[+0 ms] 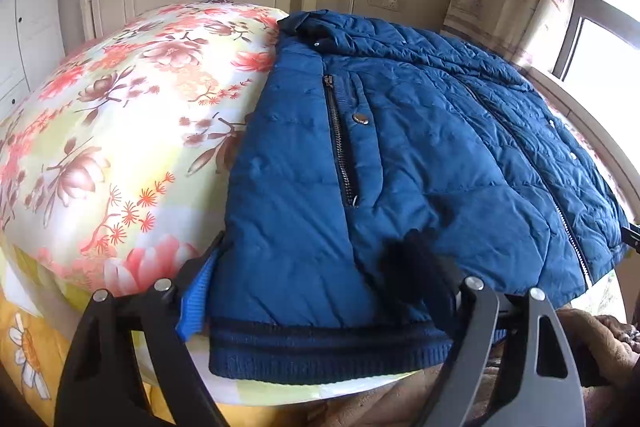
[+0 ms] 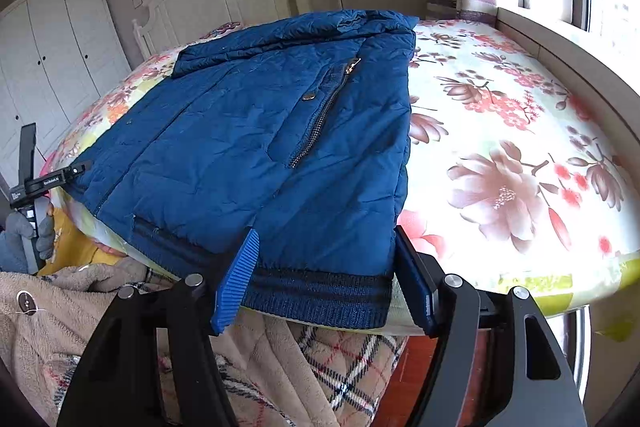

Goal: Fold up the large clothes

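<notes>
Blue padded jacket [image 1: 400,155] lies flat on floral bed [image 1: 120,107].
Left claw [image 1: 320,291] and right claw [image 2: 324,275] both spread, straddling the ribbed hem [image 2: 320,295] corners, pads not pressing.

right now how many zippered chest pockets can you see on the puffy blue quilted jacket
2. One zippered pocket is on the puffy blue quilted jacket half nearer the left gripper, the other on the half nearer the right gripper. Folded-under parts could hide more.
</notes>
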`<action>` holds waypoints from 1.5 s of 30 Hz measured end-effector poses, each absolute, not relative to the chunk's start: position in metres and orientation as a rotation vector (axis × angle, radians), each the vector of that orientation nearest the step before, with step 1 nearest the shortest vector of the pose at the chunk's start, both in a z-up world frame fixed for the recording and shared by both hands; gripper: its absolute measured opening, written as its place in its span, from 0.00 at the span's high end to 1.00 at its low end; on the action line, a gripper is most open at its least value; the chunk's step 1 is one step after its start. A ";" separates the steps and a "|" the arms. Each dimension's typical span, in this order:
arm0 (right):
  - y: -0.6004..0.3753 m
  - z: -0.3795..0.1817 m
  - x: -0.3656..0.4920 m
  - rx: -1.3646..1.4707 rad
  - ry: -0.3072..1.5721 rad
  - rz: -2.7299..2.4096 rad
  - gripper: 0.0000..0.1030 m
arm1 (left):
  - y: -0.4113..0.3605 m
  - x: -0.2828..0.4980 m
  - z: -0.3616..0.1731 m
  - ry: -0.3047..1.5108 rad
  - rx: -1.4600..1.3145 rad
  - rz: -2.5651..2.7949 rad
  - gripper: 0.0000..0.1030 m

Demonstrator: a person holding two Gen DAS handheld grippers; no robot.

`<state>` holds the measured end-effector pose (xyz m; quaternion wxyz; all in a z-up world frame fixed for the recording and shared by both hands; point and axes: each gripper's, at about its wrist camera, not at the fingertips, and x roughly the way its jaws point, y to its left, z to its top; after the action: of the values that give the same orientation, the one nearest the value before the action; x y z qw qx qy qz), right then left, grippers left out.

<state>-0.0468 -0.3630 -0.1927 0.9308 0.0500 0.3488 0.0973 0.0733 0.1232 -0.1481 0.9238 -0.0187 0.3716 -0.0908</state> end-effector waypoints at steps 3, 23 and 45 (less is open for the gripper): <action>-0.355 -0.194 -0.044 0.074 0.703 0.187 0.34 | 0.115 0.079 -0.149 0.777 -0.001 -0.168 0.16; -0.360 -0.030 -0.173 0.076 0.230 0.352 0.83 | 0.129 -0.064 0.007 0.383 0.066 -0.316 0.83; -0.463 -0.073 0.199 0.373 0.658 0.103 0.22 | 0.182 0.315 -0.023 0.730 -0.234 -0.055 0.26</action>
<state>0.1992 -0.4628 -0.0734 0.9281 0.1820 0.3209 0.0502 0.3149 0.1821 -0.0227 0.9271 -0.1142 0.3559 -0.0270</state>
